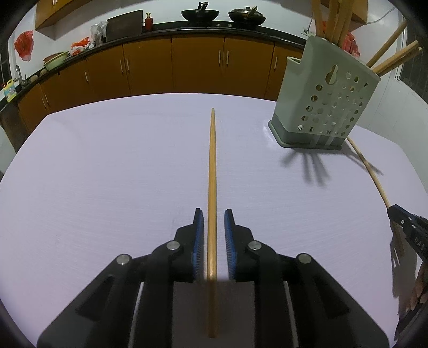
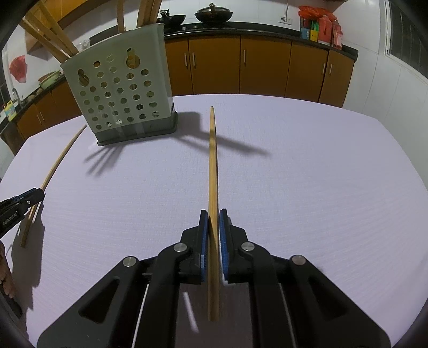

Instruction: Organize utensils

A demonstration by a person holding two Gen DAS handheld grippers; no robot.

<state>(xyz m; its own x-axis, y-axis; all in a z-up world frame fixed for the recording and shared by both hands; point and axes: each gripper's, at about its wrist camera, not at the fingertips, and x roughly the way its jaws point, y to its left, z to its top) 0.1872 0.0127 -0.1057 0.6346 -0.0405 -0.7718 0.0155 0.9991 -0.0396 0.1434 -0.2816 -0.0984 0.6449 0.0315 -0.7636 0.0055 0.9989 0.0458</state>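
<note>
A wooden chopstick (image 1: pixel 212 174) lies on the white table between the fingers of my left gripper (image 1: pixel 213 214), whose blue pads stand apart from it on both sides. My right gripper (image 2: pixel 213 214) is closed on a second chopstick (image 2: pixel 212 160), lifted at an angle above the table. A grey-green perforated utensil holder (image 1: pixel 325 99) with several chopsticks standing in it sits at the far right in the left view and at the far left in the right view (image 2: pixel 123 91). Each gripper shows in the other's view: the right one (image 1: pixel 406 227), the left one (image 2: pixel 24 200).
The white table (image 1: pixel 107 174) ends at a far edge before orange kitchen cabinets (image 1: pixel 198 64). The counter holds two woks (image 1: pixel 199 14), a cutting board and bottles. Red packages (image 2: pixel 321 24) stand at the right end of the counter.
</note>
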